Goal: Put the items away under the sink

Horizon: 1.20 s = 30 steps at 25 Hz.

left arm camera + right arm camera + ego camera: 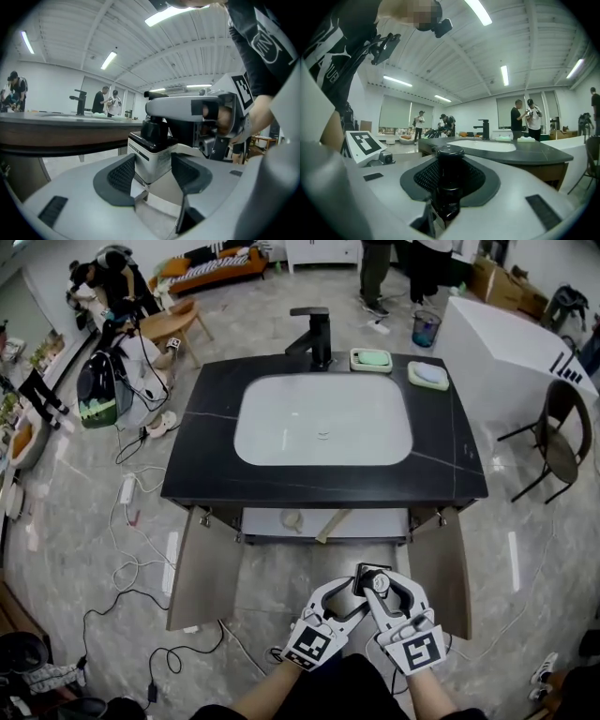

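One bench: black stone-topped vanity [211, 470] at mid-frame, with a white oval basin [323, 418] sunk in it and a black tap [314, 334] behind.
Floor: grey marbled tile [84, 549]; loose cables [131, 521] trail at the left.
Edges: grey cabinet doors [202, 568] stand swung open below the bench's front edge, with floor showing between them.
Left gripper [354, 589]: clamped on the white square bottle with black cap [151, 157], at bottom centre, in front of the open cabinet.
Right gripper [380, 587]: closed on that bottle's cap.

Black tabletop [202, 470], white basin [323, 418] sunk in its middle. Along back edge: black faucet [314, 334], soap dish [371, 359] beside it, second soap dish [428, 375] further right.
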### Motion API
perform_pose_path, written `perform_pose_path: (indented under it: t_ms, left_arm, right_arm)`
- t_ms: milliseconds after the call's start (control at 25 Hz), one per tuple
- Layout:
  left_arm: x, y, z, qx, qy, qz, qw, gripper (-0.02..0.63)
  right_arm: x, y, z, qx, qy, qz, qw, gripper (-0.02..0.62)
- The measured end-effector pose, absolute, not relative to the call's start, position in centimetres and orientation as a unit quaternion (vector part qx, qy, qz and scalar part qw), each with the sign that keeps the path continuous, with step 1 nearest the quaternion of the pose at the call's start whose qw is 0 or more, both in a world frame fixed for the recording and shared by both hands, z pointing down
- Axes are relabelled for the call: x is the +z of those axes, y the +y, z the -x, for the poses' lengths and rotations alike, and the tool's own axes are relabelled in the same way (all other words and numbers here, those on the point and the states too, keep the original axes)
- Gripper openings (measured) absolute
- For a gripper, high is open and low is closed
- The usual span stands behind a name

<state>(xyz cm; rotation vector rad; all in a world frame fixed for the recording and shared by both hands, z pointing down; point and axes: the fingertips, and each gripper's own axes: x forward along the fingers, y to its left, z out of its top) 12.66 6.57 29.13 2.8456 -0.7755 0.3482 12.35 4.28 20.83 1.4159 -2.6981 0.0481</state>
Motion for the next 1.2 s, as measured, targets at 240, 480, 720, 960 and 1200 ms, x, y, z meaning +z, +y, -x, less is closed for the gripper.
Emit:
perform_pose_path:
  t_ms: [240, 480, 720, 960, 1200]
  left_arm:
    - [37.9, 3.1, -13.7, 0.102, -0.241, -0.961, 0.091, 0.245]
    - [47.1, 0.9, -14.5, 0.098, -0.232, -0.964, 0.087, 0.245]
    - [56.2, -0.5, -14.7, 0.087, -0.226, -0.967, 0.078, 0.245]
    - [65.0, -0.6, -15.0, 0.098, -0.234, -0.967, 0.037, 0.249]
    - [69.3, -0.4, -15.5, 0.085, -0.235, -0.968, 0.038, 0.25]
  right_arm:
    - [29.7, 1.0, -13.5, 0.006, -0.874, -0.484, 0.047, 0.104]
    - [38.7, -1.1, -14.2, -0.002, -0.877, -0.479, 0.041, 0.104]
    - [48.2, -2.1, -14.5, -0.006, -0.882, -0.47, 0.029, 0.104]
    - [56.9, -1.9, -14.2, -0.037, -0.893, -0.447, 0.028, 0.104]
    - [61.8, -1.6, -14.7, -0.049, -0.896, -0.438, 0.051, 0.104]
